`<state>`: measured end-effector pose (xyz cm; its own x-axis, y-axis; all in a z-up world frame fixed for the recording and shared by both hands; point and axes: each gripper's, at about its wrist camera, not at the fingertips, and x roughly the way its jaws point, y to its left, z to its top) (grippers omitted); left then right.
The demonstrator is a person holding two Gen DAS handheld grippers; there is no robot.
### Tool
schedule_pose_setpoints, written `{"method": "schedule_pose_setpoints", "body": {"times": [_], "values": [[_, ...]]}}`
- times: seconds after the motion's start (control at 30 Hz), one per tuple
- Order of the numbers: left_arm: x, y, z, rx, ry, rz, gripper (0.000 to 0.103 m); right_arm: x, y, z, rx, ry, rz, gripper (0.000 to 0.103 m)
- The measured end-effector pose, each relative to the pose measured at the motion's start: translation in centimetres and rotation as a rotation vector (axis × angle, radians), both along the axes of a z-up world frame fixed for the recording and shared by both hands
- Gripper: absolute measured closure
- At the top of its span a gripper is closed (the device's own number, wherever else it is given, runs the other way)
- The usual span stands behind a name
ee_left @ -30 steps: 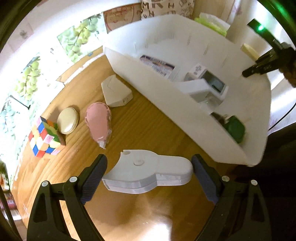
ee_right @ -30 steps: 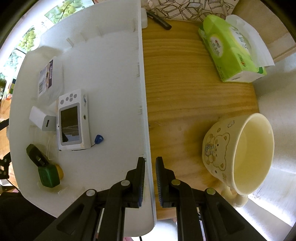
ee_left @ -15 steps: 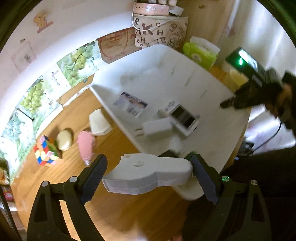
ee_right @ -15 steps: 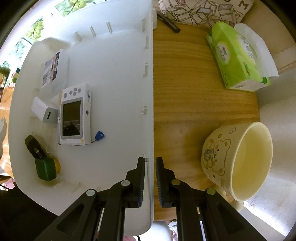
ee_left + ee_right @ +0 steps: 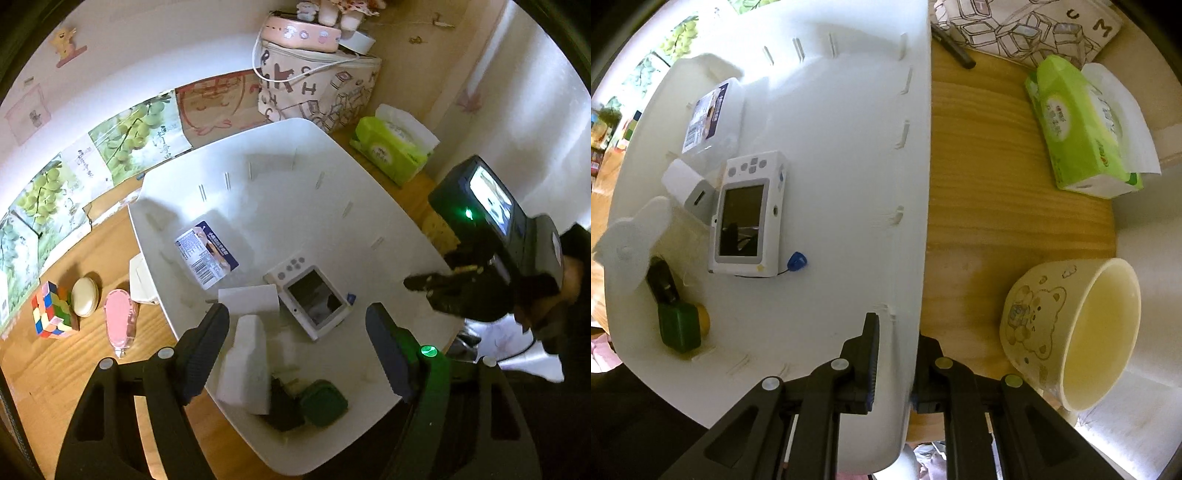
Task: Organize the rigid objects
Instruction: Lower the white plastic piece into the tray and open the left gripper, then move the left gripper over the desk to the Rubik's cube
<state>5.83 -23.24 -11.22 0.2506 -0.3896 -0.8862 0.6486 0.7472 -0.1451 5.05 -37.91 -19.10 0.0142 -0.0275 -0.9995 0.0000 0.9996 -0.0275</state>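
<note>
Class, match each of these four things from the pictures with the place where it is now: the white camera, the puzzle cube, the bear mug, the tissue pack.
Things:
1. white camera
2. puzzle cube
3. bear mug
4. tissue pack

Places:
A. on the table beside a cream oval thing, outside the bin
B. lying inside the white bin
C. on the table by the patterned bag
D. on the table near the right gripper

Pairs: 1-B, 2-A, 3-D, 4-C
</note>
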Motion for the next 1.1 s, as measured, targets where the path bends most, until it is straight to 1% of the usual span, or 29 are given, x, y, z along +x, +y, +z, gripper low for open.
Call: {"method": "schedule_pose_setpoints", "body": {"times": [0.07,0.17,0.37,0.5,0.6,0.73,0.83,0.97,1.03,1.1], "values": [[0.3,0.0,-0.2,0.013,0.001,0.023,0.024,0.0,0.0,0.0,0.004,0.000,0.006,0.088],[1.1,0.6,-0.5,0.022,0.025,0.074,0.024,0.0,0.0,-0.1,0.002,0.002,0.012,0.088],[3.1,3.1,-1.2,0.045,0.051,0.207,0.023,0.0,0.2,-0.3,0.002,0.004,0.012,0.088],[4.6,5.5,-1.7,0.077,0.046,0.311,0.023,0.1,0.0,-0.2,0.006,-0.001,0.003,0.088],[5.6,7.2,-2.2,0.088,0.059,0.373,0.020,0.0,-0.3,-0.2,0.012,-0.005,-0.007,0.088],[6.5,9.1,-2.5,0.105,0.052,0.427,0.020,-0.1,-0.6,-0.5,0.007,0.009,-0.019,0.088],[7.4,10.7,-2.8,0.100,0.063,0.473,0.020,-0.1,-0.6,-0.9,0.005,0.021,-0.029,0.088],[8.9,13.1,-3.0,0.118,0.066,0.543,0.019,-0.1,-0.6,-1.2,-0.003,0.029,-0.048,0.088],[9.9,14.4,-2.9,0.116,0.072,0.585,0.014,0.0,-0.8,-1.3,-0.005,0.036,-0.060,0.088],[11.1,15.9,-3.0,0.113,0.095,0.632,0.013,0.0,-0.9,-1.6,-0.006,0.043,-0.072,0.088]]}}
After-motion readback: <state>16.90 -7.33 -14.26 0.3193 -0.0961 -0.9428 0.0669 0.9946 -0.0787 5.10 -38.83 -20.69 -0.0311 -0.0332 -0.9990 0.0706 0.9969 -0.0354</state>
